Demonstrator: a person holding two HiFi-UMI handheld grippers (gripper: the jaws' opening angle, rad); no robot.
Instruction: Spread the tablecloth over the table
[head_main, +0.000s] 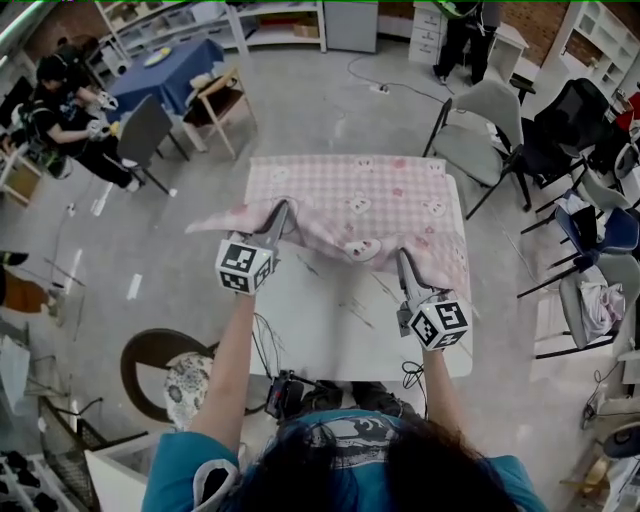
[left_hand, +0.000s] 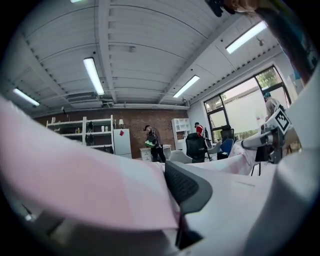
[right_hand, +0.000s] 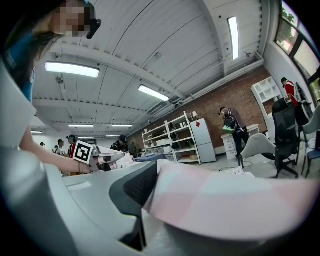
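Observation:
A pink checked tablecloth (head_main: 352, 198) covers the far half of the white table (head_main: 330, 325), and its near edge is rumpled and lifted. My left gripper (head_main: 282, 210) is shut on the cloth's near left corner, which droops off the table's left side. My right gripper (head_main: 402, 254) is shut on the near edge toward the right. In the left gripper view the cloth (left_hand: 75, 185) lies against the dark pad (left_hand: 186, 186) and hides the other jaw. In the right gripper view the cloth (right_hand: 225, 200) sits against the dark pad (right_hand: 139, 187) the same way.
Grey chairs (head_main: 480, 130) stand by the table's far right corner, and more chairs (head_main: 590, 240) line the right side. A round stool (head_main: 185, 385) is at my lower left. A seated person (head_main: 60, 110) and a blue-covered table (head_main: 180, 65) are far left.

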